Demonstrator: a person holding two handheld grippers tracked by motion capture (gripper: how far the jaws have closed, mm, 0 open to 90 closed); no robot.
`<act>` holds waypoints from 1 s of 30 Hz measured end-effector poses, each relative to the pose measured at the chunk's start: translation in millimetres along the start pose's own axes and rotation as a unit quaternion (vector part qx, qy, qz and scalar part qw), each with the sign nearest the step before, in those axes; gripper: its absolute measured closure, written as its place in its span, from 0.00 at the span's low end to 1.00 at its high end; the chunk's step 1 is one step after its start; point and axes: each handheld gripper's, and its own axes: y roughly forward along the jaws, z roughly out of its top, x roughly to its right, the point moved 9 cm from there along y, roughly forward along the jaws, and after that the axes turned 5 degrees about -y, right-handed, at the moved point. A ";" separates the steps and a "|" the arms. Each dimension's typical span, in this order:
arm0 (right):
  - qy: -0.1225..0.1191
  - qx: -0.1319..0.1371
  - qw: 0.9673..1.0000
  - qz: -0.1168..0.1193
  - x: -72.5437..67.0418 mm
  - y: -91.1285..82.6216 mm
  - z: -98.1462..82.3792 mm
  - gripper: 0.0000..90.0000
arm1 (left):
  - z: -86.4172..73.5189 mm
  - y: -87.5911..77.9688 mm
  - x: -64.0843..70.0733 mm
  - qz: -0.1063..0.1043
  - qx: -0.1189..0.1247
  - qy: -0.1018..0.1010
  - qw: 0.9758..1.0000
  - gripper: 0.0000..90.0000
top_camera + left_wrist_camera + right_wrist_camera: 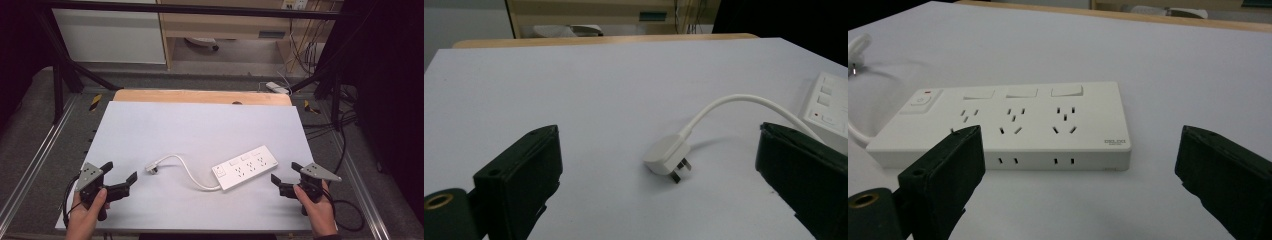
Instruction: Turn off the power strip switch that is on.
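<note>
The white power strip (245,168) lies flat on the pale table sheet (200,125), right of centre and angled, with its cord (187,172) curving left to the plug (152,169), which rests on its side.

Hidden or cut off: in the left gripper view the strip (826,107) is cropped by the frame edge and partly covered by 1 black jaw; the plug (667,157) shows 2 pins clearly, any others cannot be made out. In the right gripper view the strip (1008,122) shows 3 socket groups and 4 switches; its small printed label is unreadable, and the plug is cut at the left edge.

Left gripper (116,176): jaws spread wide, nothing between them, near the plug but apart from it. Right gripper (286,177): jaws spread wide, empty, just beside the strip's right end, not touching.

Clearance: open sheet lies behind the strip up to the wooden table edge (200,96), and between both grippers along the near edge.
</note>
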 end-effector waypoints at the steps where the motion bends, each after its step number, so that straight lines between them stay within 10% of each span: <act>1: 0.001 0.003 1.000 -0.001 -0.2 -1.1 0.7 0.07 | 0.0 0.4 1.1 -0.002 0.000 0.000 1.000 0.05; 30: 0.019 0.045 0.998 -0.030 0.9 -19.0 27.8 0.04 | -1.6 0.8 5.1 -0.011 -0.004 0.014 1.000 0.06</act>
